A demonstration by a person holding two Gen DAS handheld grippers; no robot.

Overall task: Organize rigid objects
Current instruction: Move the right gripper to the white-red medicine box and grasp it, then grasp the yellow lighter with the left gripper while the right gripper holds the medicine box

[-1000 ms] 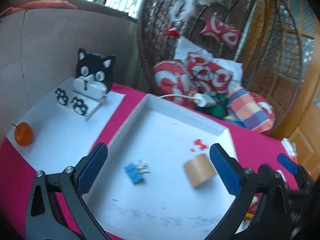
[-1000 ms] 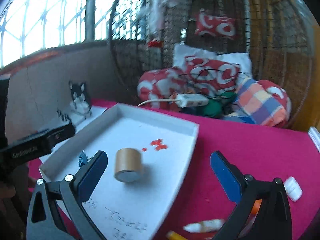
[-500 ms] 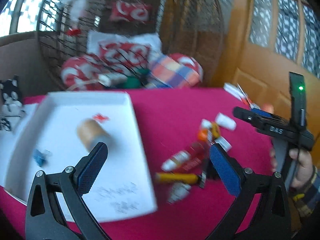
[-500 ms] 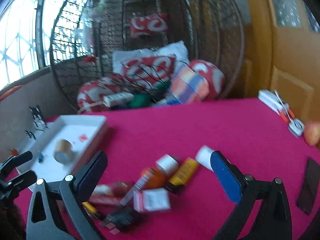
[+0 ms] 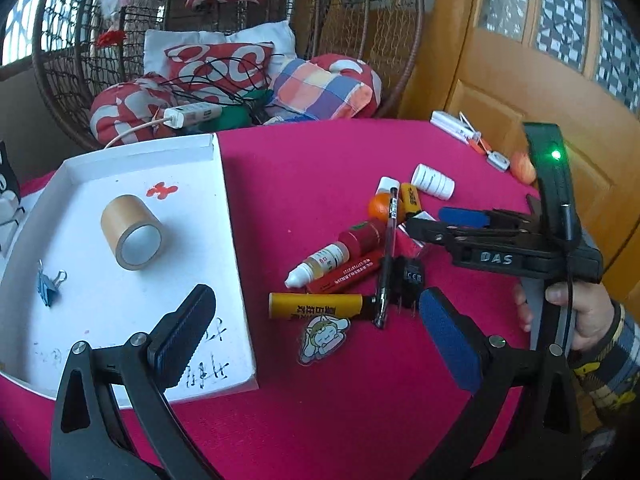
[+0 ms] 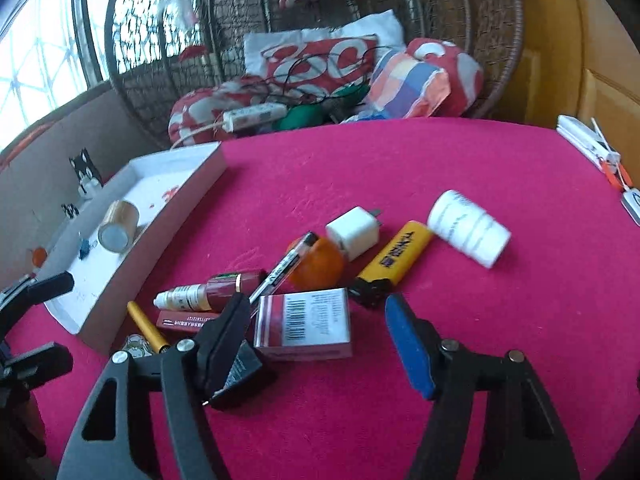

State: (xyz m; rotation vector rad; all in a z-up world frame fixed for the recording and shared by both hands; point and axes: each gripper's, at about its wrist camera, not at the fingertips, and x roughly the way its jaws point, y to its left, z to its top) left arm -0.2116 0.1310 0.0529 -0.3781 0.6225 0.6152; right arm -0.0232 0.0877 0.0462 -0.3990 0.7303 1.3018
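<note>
right gripper (image 6: 320, 344) fingers spread, gripping nothing, straddling red-and-white box (image 6: 304, 324) in clutter pile on pink tablecloth (image 6: 460, 160). left gripper (image 5: 316, 332) fingers likewise spread and unloaded, above yellow tube (image 5: 316, 306) and cartoon sticker (image 5: 324, 338). beyond: white tray (image 5: 232, 216) holding tape roll (image 5: 132, 232) and binder clip (image 5: 48, 286).

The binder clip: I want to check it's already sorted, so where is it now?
In the left wrist view, the blue binder clip lies inside the white tray, at its left side, just below-left of the tape roll.
</note>
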